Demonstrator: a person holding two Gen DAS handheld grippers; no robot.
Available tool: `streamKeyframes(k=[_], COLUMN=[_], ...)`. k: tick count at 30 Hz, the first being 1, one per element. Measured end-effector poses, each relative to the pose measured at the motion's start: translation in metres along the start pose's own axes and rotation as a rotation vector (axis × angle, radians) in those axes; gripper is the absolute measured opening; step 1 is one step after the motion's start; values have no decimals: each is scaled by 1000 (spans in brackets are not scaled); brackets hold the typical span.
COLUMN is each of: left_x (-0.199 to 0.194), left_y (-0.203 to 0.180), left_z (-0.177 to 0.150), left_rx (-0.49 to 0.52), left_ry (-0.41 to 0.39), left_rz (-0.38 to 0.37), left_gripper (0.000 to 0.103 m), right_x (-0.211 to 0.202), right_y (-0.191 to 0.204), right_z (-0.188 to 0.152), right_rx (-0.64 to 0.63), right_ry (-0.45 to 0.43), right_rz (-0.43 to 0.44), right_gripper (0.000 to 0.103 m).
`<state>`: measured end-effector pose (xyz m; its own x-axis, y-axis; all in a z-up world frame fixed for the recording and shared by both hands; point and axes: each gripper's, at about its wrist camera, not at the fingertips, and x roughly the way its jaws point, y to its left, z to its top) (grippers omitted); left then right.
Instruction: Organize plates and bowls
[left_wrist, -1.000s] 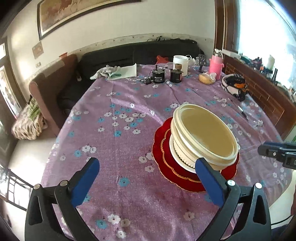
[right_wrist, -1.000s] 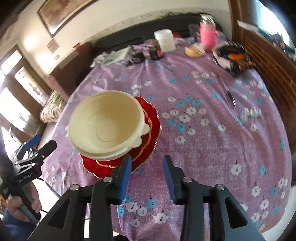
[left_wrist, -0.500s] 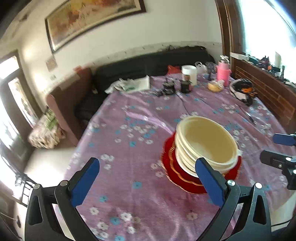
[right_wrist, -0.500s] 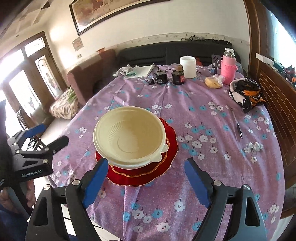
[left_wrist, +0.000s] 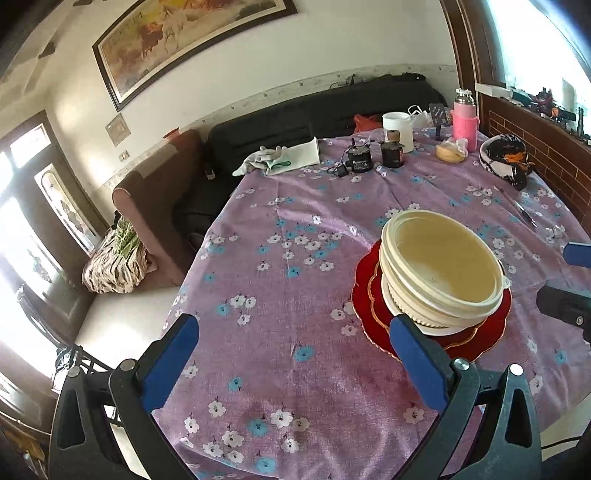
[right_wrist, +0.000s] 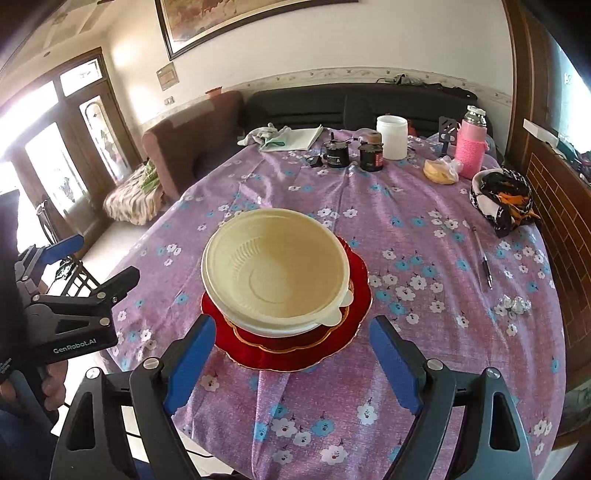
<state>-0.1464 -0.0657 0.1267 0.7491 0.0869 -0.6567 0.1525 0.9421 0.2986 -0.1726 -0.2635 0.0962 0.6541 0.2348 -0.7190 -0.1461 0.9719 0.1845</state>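
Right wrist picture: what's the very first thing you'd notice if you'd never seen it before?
The stack of cream bowls jumps out first, sitting on red plates near the front edge of the table with the purple flowery cloth. Next come the right tongs, blue-tipped and spread wide open in front of the stack, holding nothing. At the far end stand a pink bottle and a white jar.

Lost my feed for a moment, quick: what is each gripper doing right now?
Left gripper: open, holding nothing.
Right gripper: open, holding nothing; the cream bowls sit free on the red plates.
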Motion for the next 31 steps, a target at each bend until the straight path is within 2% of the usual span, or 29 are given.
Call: streamKeyframes(k=[24, 31], left_x=[15, 20], left_y=[-1, 10], left_z=[-4, -8], left_rx=[-7, -58], left_ry=[46, 84], left_rz=[-41, -115], left_gripper=[103, 103], right_x=[8, 11], right_y=[-3, -2], right_z=[0, 0], right_rx=[11, 17], right_ry=[28, 35], right_rz=[7, 12], right_gripper=[88, 88])
